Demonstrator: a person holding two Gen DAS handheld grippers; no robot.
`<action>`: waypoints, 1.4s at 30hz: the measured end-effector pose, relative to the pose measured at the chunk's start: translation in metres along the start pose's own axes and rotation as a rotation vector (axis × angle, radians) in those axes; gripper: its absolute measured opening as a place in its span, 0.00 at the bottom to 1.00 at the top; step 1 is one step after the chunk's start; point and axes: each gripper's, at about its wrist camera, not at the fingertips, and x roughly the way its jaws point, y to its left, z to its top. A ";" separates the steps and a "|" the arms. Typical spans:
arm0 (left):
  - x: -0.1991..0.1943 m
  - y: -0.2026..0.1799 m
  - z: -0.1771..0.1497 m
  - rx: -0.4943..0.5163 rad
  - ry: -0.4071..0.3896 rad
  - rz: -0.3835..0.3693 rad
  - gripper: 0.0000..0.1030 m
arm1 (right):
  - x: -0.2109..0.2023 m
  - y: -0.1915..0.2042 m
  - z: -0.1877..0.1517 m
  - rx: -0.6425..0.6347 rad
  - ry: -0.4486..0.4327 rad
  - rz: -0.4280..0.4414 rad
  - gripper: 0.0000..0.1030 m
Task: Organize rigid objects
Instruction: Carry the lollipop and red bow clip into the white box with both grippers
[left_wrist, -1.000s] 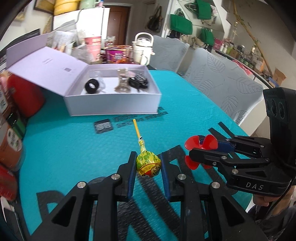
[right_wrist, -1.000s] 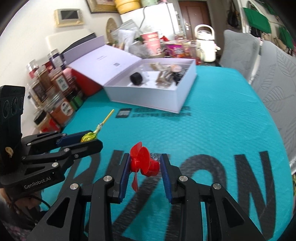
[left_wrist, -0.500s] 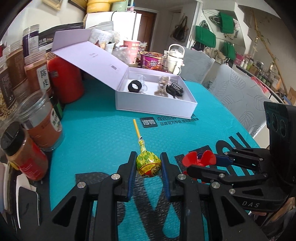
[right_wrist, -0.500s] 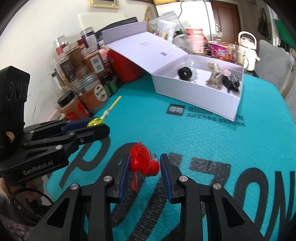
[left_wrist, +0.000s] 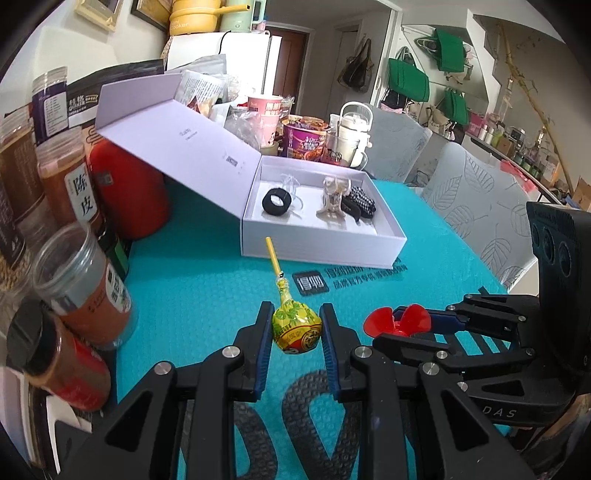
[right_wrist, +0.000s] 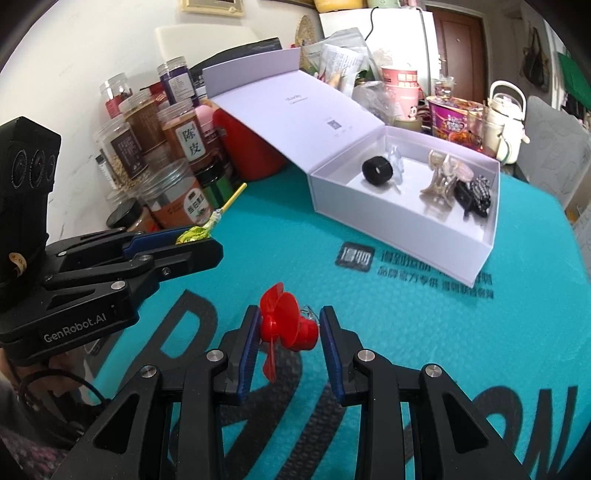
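My left gripper (left_wrist: 295, 328) is shut on a lollipop (left_wrist: 295, 330) in a yellow-green wrapper, its yellow stick pointing forward; it also shows in the right wrist view (right_wrist: 194, 233). My right gripper (right_wrist: 288, 328) is shut on a small red fan (right_wrist: 282, 323), also in the left wrist view (left_wrist: 397, 321). Both are held above the teal mat, side by side. An open white box (left_wrist: 321, 247) lies ahead, holding a black ring (left_wrist: 276, 200), a clear hair clip (left_wrist: 332, 201) and a black checked clip (left_wrist: 360, 205).
Several spice jars (left_wrist: 79, 284) and a red canister (left_wrist: 127, 195) stand along the left of the table. Cups, noodle bowls and a white kettle (left_wrist: 352, 134) crowd behind the box. Grey chairs (left_wrist: 476, 195) stand at the right.
Both grippers have swung to the left with their objects still held. The jars at the left have come into view and the box now sits more to the right.
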 end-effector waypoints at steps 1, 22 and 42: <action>0.001 0.000 0.005 0.003 -0.006 0.000 0.24 | -0.001 -0.001 0.003 -0.003 -0.003 -0.005 0.31; 0.028 -0.024 0.091 0.108 -0.098 -0.019 0.24 | -0.021 -0.041 0.079 -0.055 -0.108 -0.066 0.31; 0.097 -0.028 0.170 0.130 -0.128 -0.017 0.24 | -0.009 -0.107 0.146 -0.035 -0.194 -0.117 0.31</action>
